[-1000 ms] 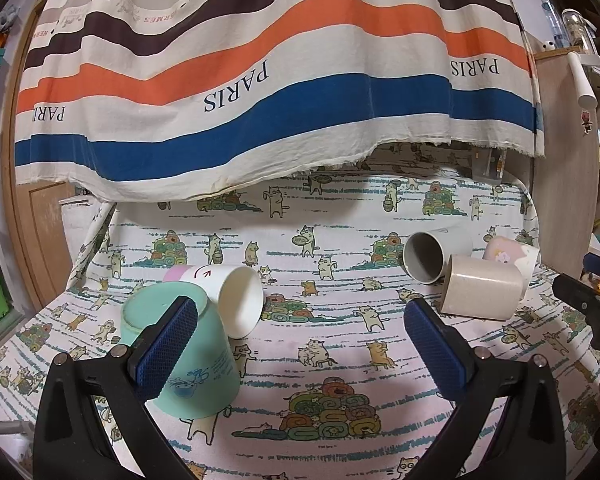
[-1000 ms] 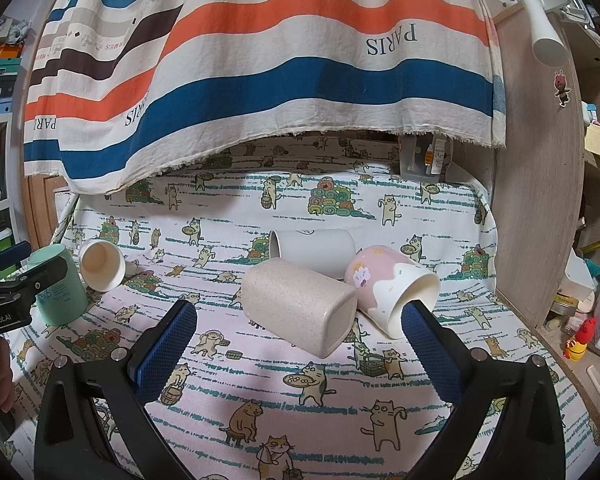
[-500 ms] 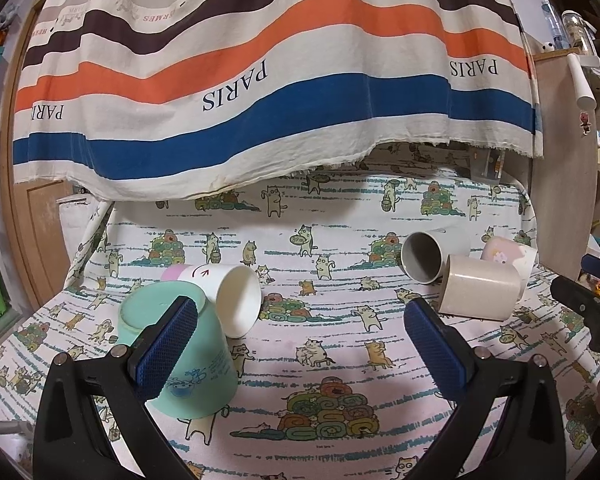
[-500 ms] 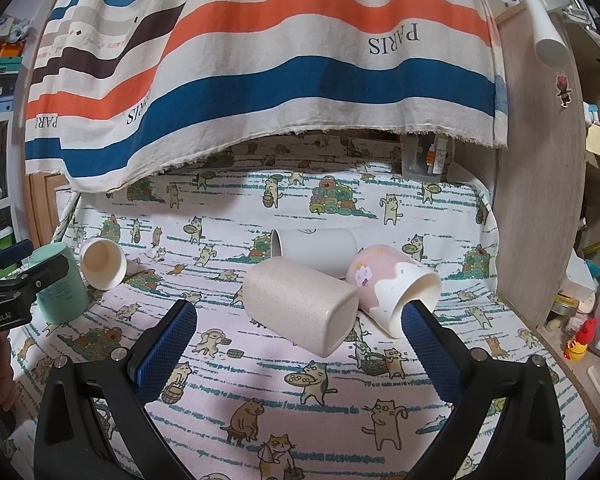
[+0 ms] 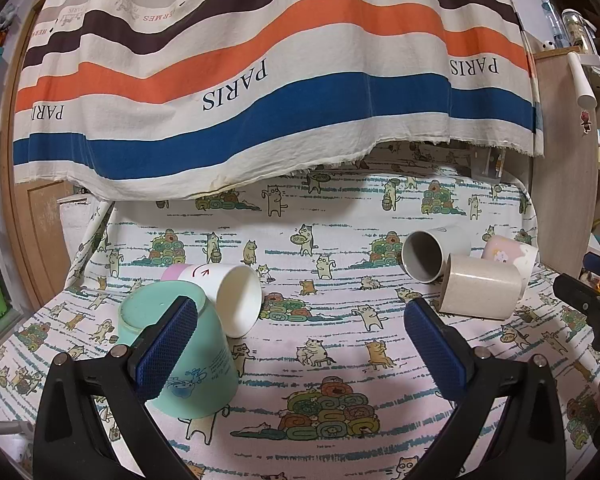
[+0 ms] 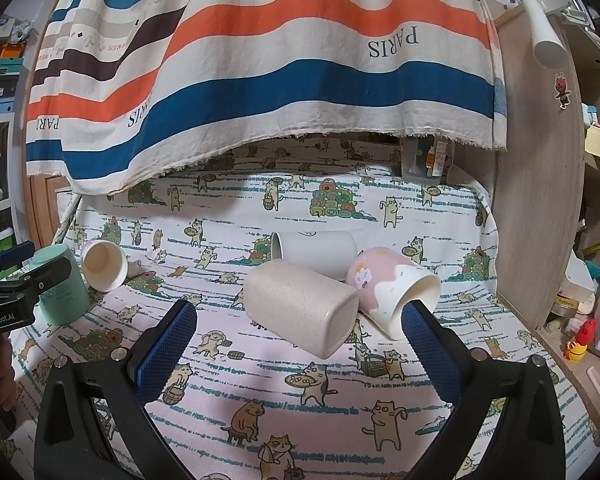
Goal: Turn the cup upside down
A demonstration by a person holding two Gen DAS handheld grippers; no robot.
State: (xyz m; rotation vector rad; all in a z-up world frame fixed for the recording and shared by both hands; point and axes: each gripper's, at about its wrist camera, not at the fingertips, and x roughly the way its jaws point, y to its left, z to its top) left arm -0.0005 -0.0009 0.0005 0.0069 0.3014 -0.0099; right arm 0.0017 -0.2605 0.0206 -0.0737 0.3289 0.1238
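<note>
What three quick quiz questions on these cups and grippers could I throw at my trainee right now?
1. True or false: the mint cup already stands upside down on the cat-print cloth.
2. Which cup lies right in front of the right gripper? A) the beige cup B) a red cup C) a glass cup
3. Fill in: the white paper cup lies on its ____.

Key:
1. True: its flat base faces up.
2. A. It lies beside the pink cup, with the grey cup behind.
3. Side, open mouth toward the left gripper. Both grippers are open and hold nothing.
</note>
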